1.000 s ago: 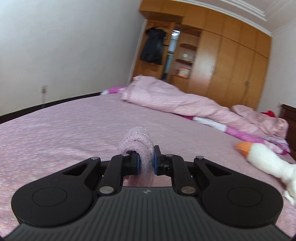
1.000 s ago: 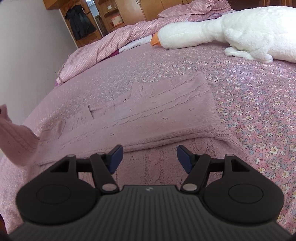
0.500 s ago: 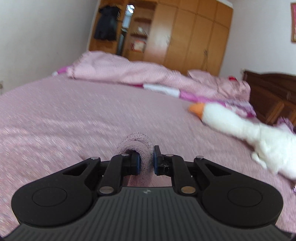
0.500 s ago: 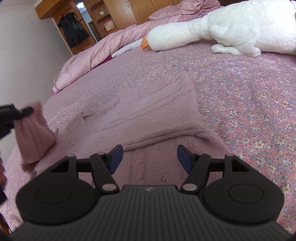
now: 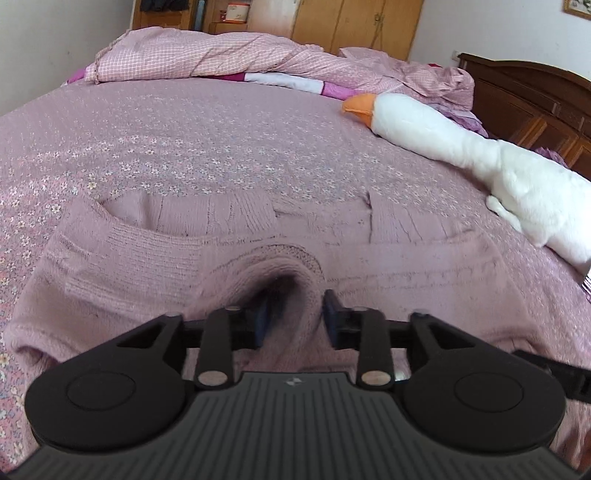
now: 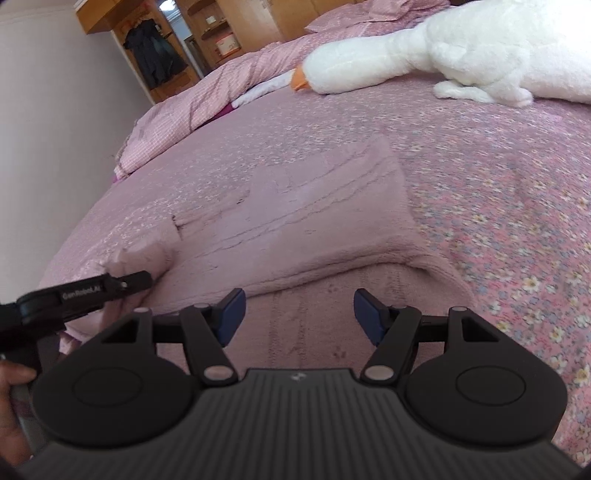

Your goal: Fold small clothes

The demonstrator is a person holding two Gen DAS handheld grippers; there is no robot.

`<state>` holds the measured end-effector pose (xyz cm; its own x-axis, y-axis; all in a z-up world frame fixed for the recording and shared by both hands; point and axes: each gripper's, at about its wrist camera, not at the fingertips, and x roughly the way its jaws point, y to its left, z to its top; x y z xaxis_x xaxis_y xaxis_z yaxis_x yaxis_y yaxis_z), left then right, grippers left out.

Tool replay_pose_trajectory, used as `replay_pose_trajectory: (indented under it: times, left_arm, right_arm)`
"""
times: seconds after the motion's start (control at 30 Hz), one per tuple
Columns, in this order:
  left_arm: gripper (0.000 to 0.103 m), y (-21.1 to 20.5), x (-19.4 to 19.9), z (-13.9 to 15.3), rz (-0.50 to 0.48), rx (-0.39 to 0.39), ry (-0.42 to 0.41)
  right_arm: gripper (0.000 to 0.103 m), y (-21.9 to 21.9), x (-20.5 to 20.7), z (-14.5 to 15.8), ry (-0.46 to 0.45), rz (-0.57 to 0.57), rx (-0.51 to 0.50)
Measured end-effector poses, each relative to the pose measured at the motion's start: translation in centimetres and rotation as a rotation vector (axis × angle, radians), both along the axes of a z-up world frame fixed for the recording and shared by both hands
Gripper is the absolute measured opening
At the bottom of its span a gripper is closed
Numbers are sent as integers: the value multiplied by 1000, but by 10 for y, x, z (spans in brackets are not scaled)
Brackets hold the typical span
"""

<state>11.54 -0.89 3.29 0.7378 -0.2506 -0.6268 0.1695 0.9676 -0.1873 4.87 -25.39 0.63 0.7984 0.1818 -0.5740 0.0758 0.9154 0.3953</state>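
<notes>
A pink knitted sweater lies flat on the flowered bed sheet, with its right sleeve folded across the body. My left gripper is low over the sweater's chest. Its jaws stand partly apart, and the left sleeve's cuff sits loose between them. In the right wrist view the left gripper shows at the left edge, beside the cuff. My right gripper hovers open over the sweater's hem with nothing between its fingers.
A white plush goose with an orange beak lies on the right of the bed. A rumpled pink checked quilt runs along the far side. A dark wooden headboard and wardrobes stand beyond.
My left gripper carried the sleeve cuff from up in the air down and across onto the sweater's body, and its jaws have moved apart. The right gripper stayed open and hardly moved.
</notes>
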Motion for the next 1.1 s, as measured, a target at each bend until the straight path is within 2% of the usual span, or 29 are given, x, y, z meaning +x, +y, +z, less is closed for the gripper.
replay_pose_trajectory:
  times: [0.1, 0.2, 0.33, 0.6, 0.73, 0.9, 0.93, 1.0, 1.1]
  left_arm:
    - [60, 4, -13, 2, -22, 30, -11]
    - [65, 12, -27, 8, -23, 82, -23]
    - [66, 35, -45, 16, 17, 120, -29]
    - [66, 86, -65, 23, 125, 136, -24]
    - [66, 106, -71, 21, 176, 130, -13]
    - [66, 120, -72, 14, 213, 122, 14]
    - [66, 121, -72, 13, 218, 122, 18]
    - [66, 123, -71, 10, 224, 121, 22]
    - [66, 123, -69, 7, 229, 130, 27]
  right_arm:
    - [67, 8, 9, 7, -5, 52, 19]
    - [67, 20, 24, 13, 10, 115, 76]
    - [67, 43, 49, 15, 54, 185, 179]
    - [69, 84, 86, 9, 143, 224, 280]
    - [69, 96, 94, 8, 171, 238, 285]
    - [67, 110, 104, 5, 186, 255, 231]
    - [64, 113, 107, 4, 184, 264, 220]
    - [19, 118, 111, 6, 172, 298, 185]
    - [17, 126, 116, 18, 135, 321, 104]
